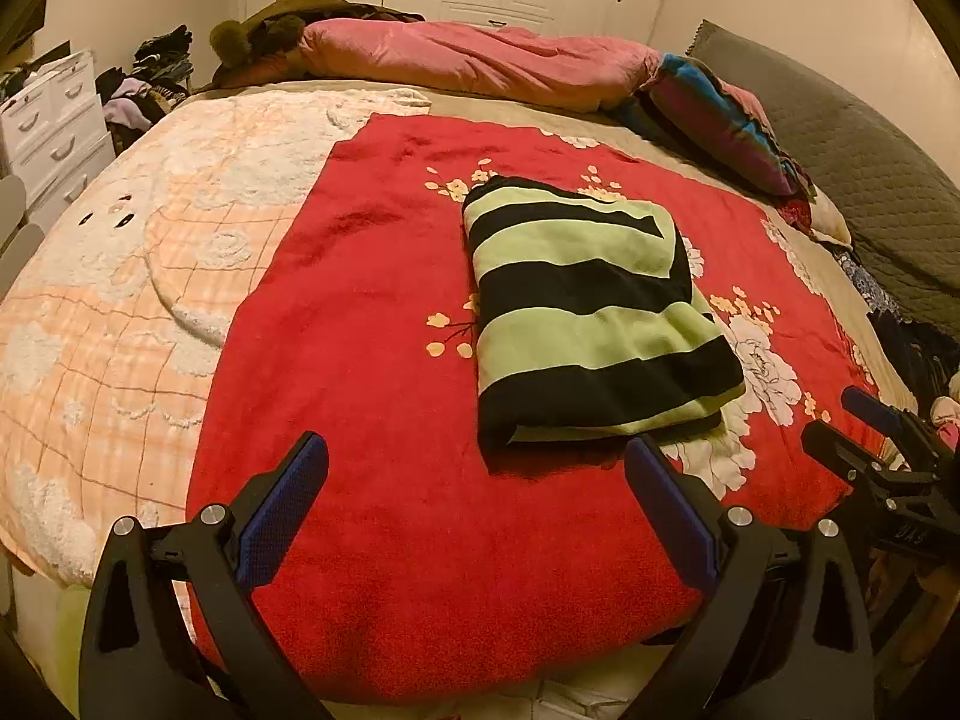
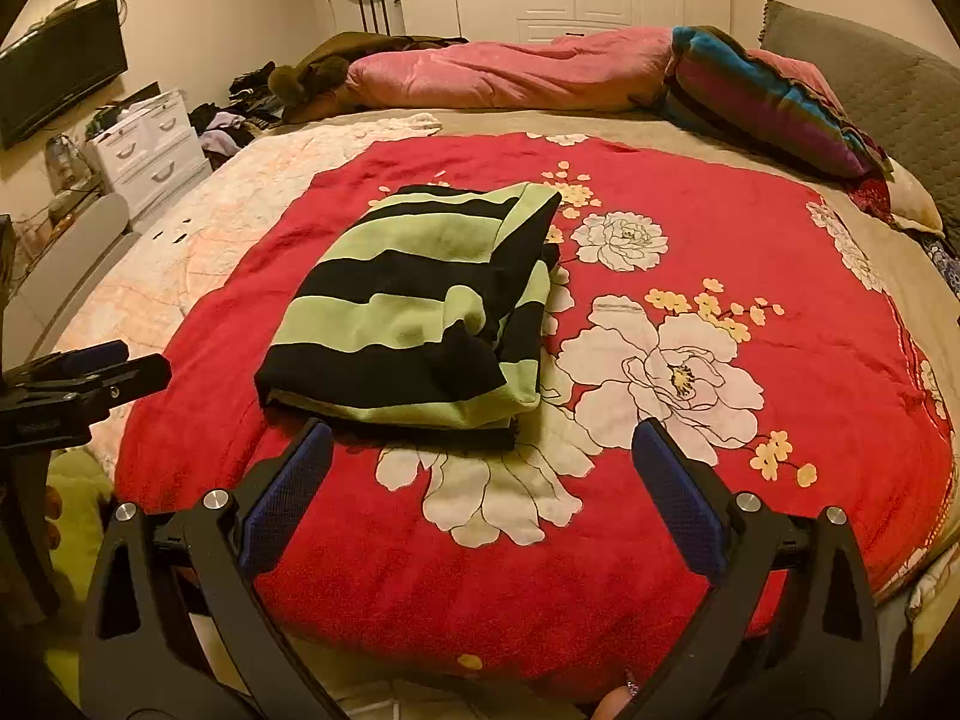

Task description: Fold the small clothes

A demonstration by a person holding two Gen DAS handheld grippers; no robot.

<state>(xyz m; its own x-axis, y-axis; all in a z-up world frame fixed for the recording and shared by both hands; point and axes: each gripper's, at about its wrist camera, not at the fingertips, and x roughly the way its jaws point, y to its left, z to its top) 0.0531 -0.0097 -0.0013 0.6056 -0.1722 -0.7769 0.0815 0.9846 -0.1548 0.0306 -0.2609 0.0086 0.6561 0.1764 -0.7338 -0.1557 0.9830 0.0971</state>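
One folded striped garment (image 1: 594,312), banded in light green and black, lies on the red floral blanket (image 1: 384,360) that covers the near part of the bed (image 2: 630,120). Its long axis runs from the near edge of the blanket toward the pink duvet (image 1: 480,60) at the far side; the stripes cross that axis. In the left wrist view the folded edge faces left and the looser layered edges face right, toward the white peony print. In the right wrist view the garment (image 2: 420,306) sits left of the large peony, its top layers rumpled at the right side.

Two claws are visible, one per hand. The left claw (image 1: 477,468) hovers just short of the garment's near edge, its two blue-padded fingers spread wide and empty, the right-hand pad near the garment's near right corner. The right claw (image 2: 483,453) is likewise wide and empty, held level over the blanket, its left-hand pad just before the garment's near edge. Each claw also appears at the margin of the other's view: the right claw (image 1: 864,438) right of the garment, the left claw (image 2: 114,369) left of it.
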